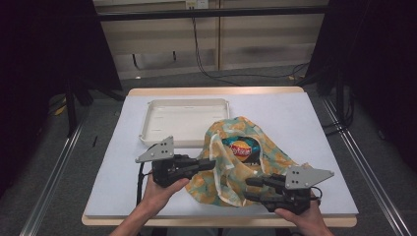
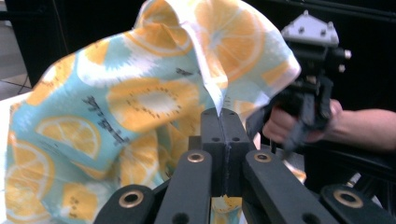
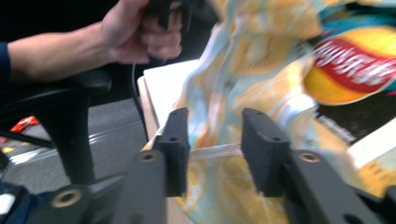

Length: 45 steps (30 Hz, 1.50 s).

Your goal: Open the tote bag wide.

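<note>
A cloth bag (image 1: pixel 231 169) printed with orange lemon slices on light blue lies bunched on the table, its mouth held up. Inside it shows a dark chip packet (image 1: pixel 242 147) with a red and yellow logo. My left gripper (image 1: pixel 210 163) is shut on the bag's left edge; in the left gripper view the fabric (image 2: pixel 140 98) rises from between its pressed jaws (image 2: pixel 224 114). At the bag's near right edge, my right gripper (image 1: pixel 250 189) stands open. In the right gripper view its jaws (image 3: pixel 215 135) stand apart, with the hem (image 3: pixel 219 151) lying between them untouched and the packet (image 3: pixel 355 65) beyond.
A white shallow tray (image 1: pixel 162 118) sits at the back middle of the pale blue table top (image 1: pixel 305 128), just behind the bag. The table's near edge runs right under both hands. Dark frames and cables stand off both sides.
</note>
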{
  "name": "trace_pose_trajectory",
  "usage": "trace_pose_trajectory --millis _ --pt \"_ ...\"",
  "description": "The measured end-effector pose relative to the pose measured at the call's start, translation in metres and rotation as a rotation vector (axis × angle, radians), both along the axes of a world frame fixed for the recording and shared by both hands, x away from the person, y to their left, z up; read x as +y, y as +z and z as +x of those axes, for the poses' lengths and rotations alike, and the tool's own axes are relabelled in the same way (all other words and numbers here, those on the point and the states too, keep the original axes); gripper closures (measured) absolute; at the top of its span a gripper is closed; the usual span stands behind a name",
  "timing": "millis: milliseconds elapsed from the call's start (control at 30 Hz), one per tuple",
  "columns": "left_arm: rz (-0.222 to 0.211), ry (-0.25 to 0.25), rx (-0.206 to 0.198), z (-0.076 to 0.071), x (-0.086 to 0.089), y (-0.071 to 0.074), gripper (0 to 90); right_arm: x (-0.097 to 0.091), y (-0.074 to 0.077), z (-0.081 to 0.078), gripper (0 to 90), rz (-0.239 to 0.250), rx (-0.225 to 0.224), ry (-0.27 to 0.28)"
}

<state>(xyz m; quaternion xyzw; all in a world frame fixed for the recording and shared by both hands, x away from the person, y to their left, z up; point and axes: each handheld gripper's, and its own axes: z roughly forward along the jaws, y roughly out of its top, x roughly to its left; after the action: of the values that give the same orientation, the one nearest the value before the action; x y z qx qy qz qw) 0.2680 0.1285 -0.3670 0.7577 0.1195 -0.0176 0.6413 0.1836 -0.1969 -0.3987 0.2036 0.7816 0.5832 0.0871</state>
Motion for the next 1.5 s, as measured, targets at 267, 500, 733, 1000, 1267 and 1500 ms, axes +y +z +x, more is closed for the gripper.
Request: trace_pose_trajectory --millis 267,500,733,1000,1267,1500 --pt "-0.028 0.058 0.028 0.017 0.009 0.003 90.0 0.005 -0.005 0.001 45.7 -0.056 0.003 0.034" --pt "-0.05 0.092 0.048 0.025 0.02 0.003 90.0 0.012 -0.018 0.006 48.8 -0.136 0.01 0.033" --pt "0.001 0.125 0.038 0.026 0.027 -0.003 90.0 0.002 -0.009 0.004 89.4 -0.09 -0.011 -0.009" --pt "0.044 0.1 0.035 0.021 0.024 -0.005 90.0 -0.019 0.027 0.01 90.0 -0.002 -0.075 -0.087" --pt "0.076 0.073 0.021 0.02 0.017 -0.008 90.0 -0.028 0.052 0.037 90.0 0.051 -0.121 -0.14" --pt "0.106 0.069 0.008 0.018 0.016 -0.008 76.3 -0.029 0.072 0.064 90.0 0.075 -0.141 -0.16"
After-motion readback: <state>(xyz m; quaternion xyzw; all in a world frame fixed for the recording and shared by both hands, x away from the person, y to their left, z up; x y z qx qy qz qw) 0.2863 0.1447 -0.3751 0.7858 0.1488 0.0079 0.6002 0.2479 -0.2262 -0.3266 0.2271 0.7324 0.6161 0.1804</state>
